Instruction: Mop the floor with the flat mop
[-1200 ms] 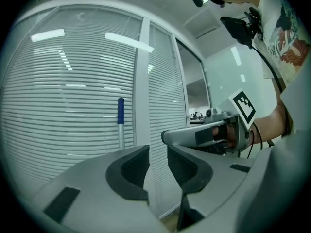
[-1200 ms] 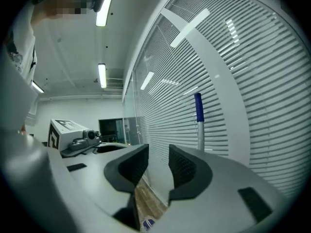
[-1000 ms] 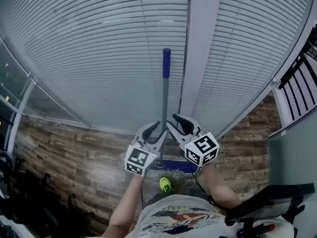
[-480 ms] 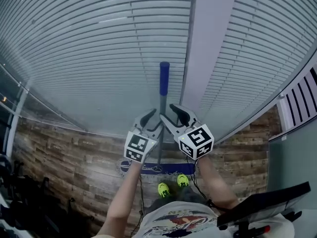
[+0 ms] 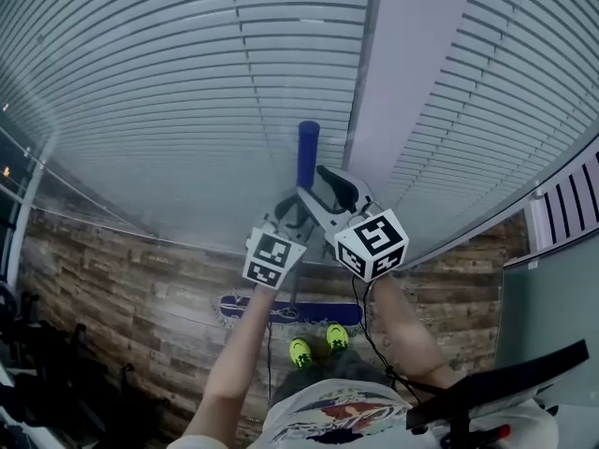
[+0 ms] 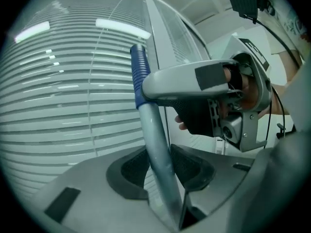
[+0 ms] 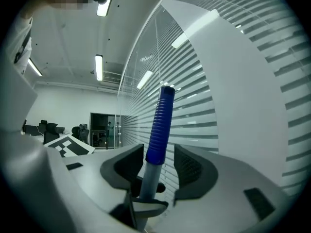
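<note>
The flat mop has a grey handle (image 5: 298,251) with a blue grip (image 5: 307,152) at its top. Its blue head (image 5: 290,311) lies on the wooden floor just ahead of the yellow-green shoes (image 5: 314,344). My left gripper (image 5: 285,218) holds the grey handle (image 6: 153,125) below the grip. Its jaws are closing and both pads (image 6: 133,171) touch the pole. My right gripper (image 5: 325,195) sits higher, at the foot of the blue grip (image 7: 160,125). The pole runs between its pads (image 7: 192,171) with a gap on each side. A finger of the right gripper (image 6: 184,81) crosses the left gripper view.
A glass wall with horizontal blinds (image 5: 187,82) and a white column (image 5: 402,82) stands close ahead. The wooden floor (image 5: 122,288) runs along its foot. Dark office chairs (image 5: 37,382) are at lower left, a dark desk edge (image 5: 496,391) at lower right.
Both grippers and the handle's top have moved up the picture toward the blinds. The mop head has slid left and now lies crosswise ahead of the shoes.
</note>
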Available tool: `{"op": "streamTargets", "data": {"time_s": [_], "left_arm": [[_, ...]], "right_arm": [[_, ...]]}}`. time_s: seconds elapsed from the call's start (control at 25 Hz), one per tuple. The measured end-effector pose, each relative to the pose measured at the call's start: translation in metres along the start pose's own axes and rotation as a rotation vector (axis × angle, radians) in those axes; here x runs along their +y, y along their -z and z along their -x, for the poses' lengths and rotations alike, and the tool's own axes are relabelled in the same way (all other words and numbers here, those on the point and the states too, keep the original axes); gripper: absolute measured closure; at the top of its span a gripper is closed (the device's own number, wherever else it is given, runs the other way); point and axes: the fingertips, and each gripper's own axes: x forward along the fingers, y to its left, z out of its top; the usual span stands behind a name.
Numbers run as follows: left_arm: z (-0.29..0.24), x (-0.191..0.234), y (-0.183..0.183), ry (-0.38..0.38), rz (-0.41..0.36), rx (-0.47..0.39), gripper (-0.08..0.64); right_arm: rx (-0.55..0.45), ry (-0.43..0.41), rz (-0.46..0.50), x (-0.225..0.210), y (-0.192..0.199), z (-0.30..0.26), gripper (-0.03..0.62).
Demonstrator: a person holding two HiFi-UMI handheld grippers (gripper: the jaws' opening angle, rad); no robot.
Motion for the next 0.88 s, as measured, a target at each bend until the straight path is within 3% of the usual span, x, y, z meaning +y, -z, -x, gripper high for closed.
{"op": "streamTargets", "data": {"time_s": [0.2, 0.48, 0.68, 0.88], "left_arm": [[0.017, -0.009, 0.016, 0.01, 0.041, -0.034, 0.426], [0.065, -0.044, 0.012, 0.038, 0.06, -0.09, 0.436], [0.1, -0.061, -0.02, 0.048, 0.044, -0.116, 0.436], [0.135, -0.097, -0.028, 0.049, 0.042, -0.101, 0.439]], "right_arm": [[-0.014, -0.02, 0.027, 0.018, 0.007, 0.004, 0.417], [-0.099, -0.012, 0.091, 0.071, -0.032, 0.031, 0.417], [-0.108, 0.019, 0.146, 0.101, -0.064, 0.054, 0.422], [-0.072, -0.047, 0.116, 0.138, -0.067, 0.083, 0.42]]}}
